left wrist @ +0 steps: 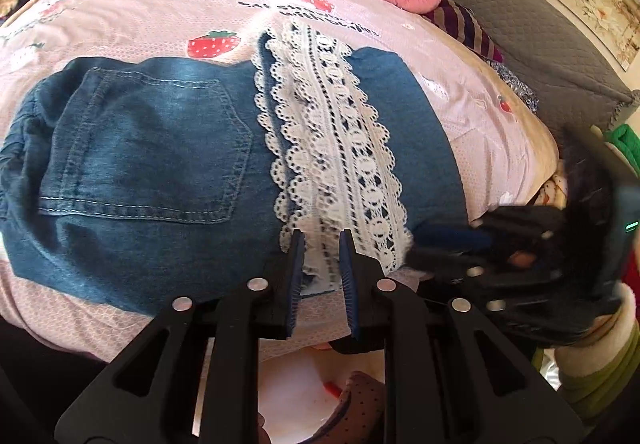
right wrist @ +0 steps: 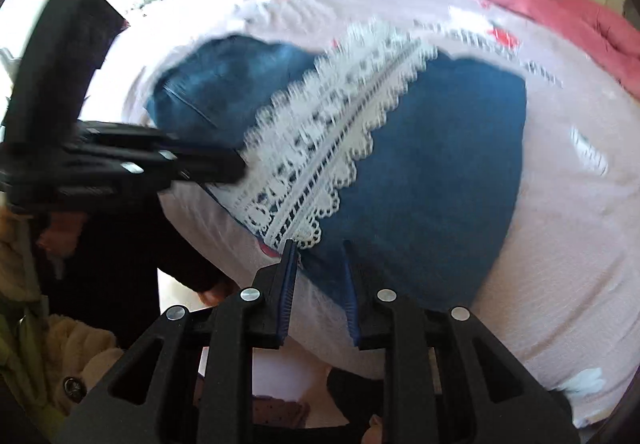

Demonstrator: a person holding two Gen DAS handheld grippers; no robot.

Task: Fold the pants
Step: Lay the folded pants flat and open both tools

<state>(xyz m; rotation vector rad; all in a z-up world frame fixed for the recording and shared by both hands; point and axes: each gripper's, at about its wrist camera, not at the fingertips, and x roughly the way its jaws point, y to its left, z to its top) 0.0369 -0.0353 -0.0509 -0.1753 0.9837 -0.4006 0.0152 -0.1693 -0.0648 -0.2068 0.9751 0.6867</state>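
We judged the fold to be well along. The pants (left wrist: 120, 252) lay flat on the strawberry-print bedsheet (left wrist: 140, 16), doubled into a compact block in the middle of the left wrist view.

At 9 o'clock sat the seat half: dark, heavy denim with a square back pocket (left wrist: 152, 148) outlined in pale double stitching, and a gathered waistband bunched at the far left edge. Toward the centre, the leg end had been laid over it, so the white lace cuff (left wrist: 340, 148) ran from 12 down to 6 o'clock. It was openwork, scalloped and soft.

At 6 o'clock the left gripper (left wrist: 320, 244) was closed on the near end of that lace, with cloth pinched between its blue ribbed pads.

From the cuff toward 3 o'clock the denim was smooth, plain and a lighter blue.

In the right wrist view, which was blurred, the right gripper (right wrist: 320, 244) stood at 6 o'clock over the near denim edge. Its jaws were slightly apart and seemed to press on nothing.

Next, we thought, came releasing the lace and smoothing, or one more fold, taking the thick doubled edge squarely.
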